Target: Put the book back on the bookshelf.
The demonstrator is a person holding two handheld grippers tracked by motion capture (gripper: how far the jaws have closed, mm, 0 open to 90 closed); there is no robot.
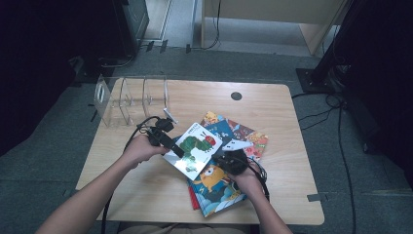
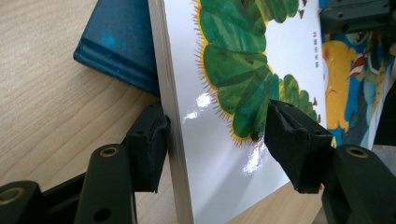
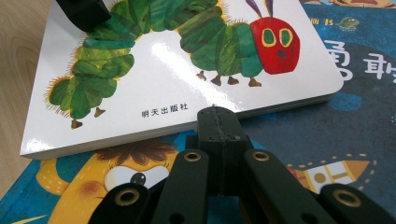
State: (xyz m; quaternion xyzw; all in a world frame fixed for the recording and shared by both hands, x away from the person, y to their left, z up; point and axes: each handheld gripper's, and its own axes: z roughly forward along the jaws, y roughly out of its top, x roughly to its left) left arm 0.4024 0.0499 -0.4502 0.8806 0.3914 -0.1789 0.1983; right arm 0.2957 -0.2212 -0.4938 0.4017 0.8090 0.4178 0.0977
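Wooden table (image 1: pixel 146 185): carrying a book pile right of centre.
Caterpillar board book (image 1: pixel 197 146): lying topmost on the pile, its 9 o'clock edge lifting.
Left gripper (image 1: pixel 176 148): jaws spread, straddling that edge, one below, one above; a firm squeeze is likely coming next.
Right gripper (image 1: pixel 229 158): jaws pressed together, empty, bracing the book's 4 o'clock edge.

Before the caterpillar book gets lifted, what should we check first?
1. Left gripper straddles the caterpillar book's edge: ok.
2. Its fingers clamp the book firmly: cannot tell; a gap shows at the cover-side finger.
3. Right gripper is shut, tip at the book's edge: ok.
4. Book lies on the blue book, nothing on top: ok.
5. Clear rack stands upright with open slots: ok.
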